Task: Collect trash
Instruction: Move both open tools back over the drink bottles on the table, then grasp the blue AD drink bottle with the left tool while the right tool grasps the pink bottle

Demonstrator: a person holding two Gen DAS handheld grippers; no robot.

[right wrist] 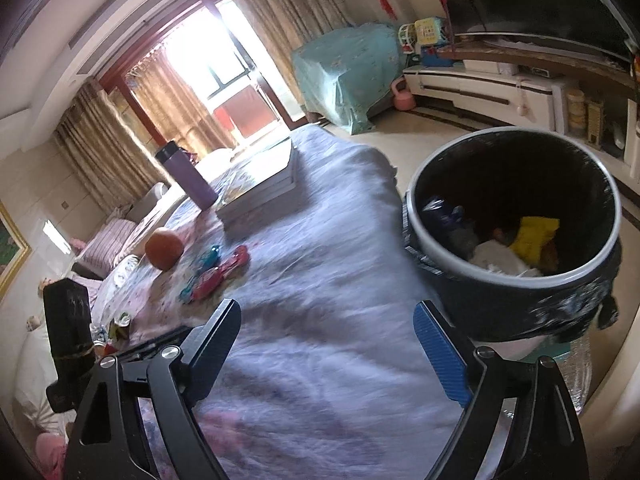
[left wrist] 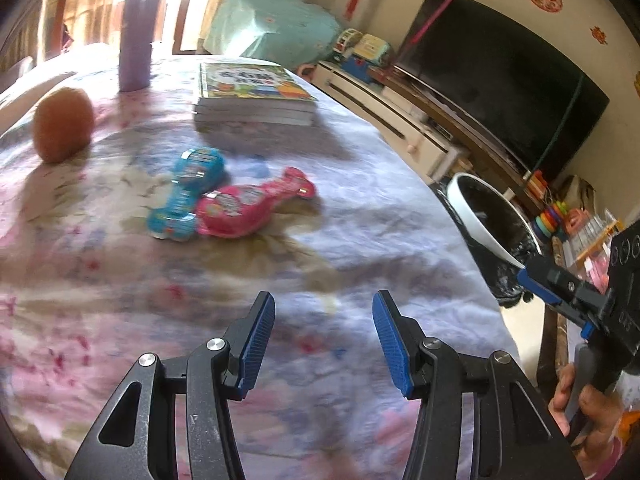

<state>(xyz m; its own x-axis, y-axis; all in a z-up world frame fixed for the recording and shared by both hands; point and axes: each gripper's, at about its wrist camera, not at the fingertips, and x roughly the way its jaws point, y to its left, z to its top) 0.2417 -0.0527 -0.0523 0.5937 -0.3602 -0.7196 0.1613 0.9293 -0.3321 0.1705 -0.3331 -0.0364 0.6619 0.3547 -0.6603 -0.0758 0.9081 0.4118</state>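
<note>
Two candy wrappers lie touching mid-table: a blue wrapper [left wrist: 188,194] and a pink wrapper [left wrist: 248,208], seen small in the right wrist view as blue wrapper [right wrist: 208,258] and pink wrapper [right wrist: 220,274]. My left gripper [left wrist: 324,300] hovers open over the floral cloth short of them, with nothing between its fingers. My right gripper [right wrist: 328,310] is open and empty over the table's edge, beside the black-lined trash bin [right wrist: 424,240], which holds a yellow packet [right wrist: 534,234] and white paper. In the left wrist view, the right gripper [left wrist: 560,292] shows by the bin [left wrist: 476,220].
An orange [left wrist: 62,124], a purple bottle [left wrist: 136,36] and a stack of books [left wrist: 252,92] stand on the far side of the table. More crumpled wrappers [right wrist: 120,324] lie at the table's left edge. A TV [left wrist: 500,80] and a low cabinet line the wall behind the bin.
</note>
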